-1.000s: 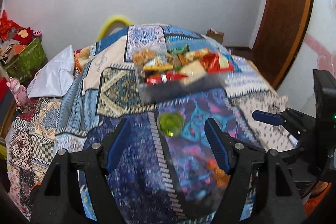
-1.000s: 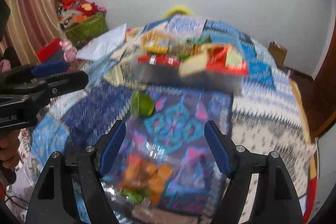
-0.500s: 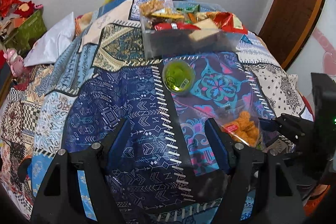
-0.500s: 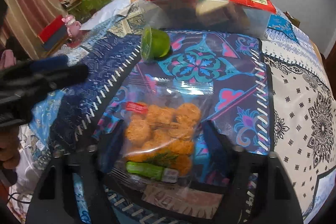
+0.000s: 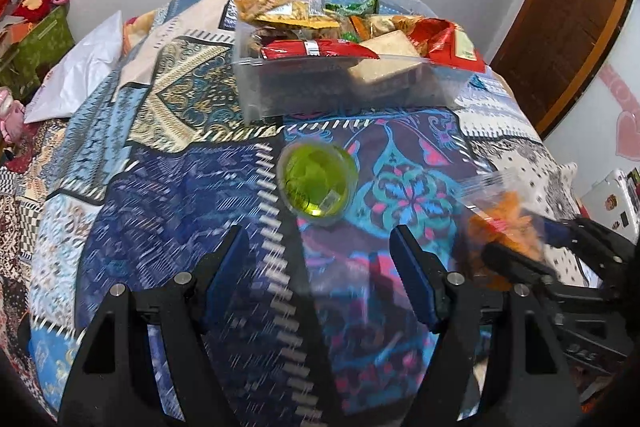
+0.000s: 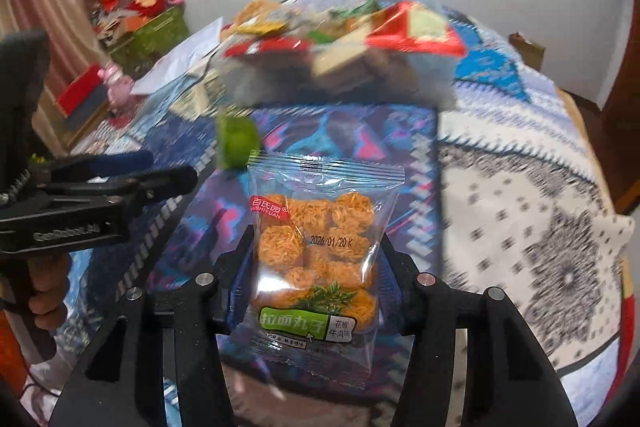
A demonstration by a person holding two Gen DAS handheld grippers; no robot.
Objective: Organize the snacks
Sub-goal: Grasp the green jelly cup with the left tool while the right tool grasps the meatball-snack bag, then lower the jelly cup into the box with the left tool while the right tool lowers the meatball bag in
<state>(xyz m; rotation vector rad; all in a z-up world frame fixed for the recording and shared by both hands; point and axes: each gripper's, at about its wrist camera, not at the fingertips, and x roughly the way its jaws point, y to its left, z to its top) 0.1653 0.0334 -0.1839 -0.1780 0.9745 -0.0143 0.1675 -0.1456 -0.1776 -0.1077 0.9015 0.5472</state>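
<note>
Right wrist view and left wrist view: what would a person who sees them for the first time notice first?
First, the clear snack bag of orange noodle balls, clamped upright between the fingers of the right gripper. Next, the plastic box heaped with snack packets, at the far side of the patchwork blanket. A small green jelly cup lies on the blanket just ahead of the open left gripper.

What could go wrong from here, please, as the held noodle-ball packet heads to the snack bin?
1. The right gripper pinches only the lower part of the noodle-ball packet; the slick film might slip.
2. The clear bin is already heaped, so the packet could slide off.
3. The green jelly cup lies in the path and might get knocked.
</note>
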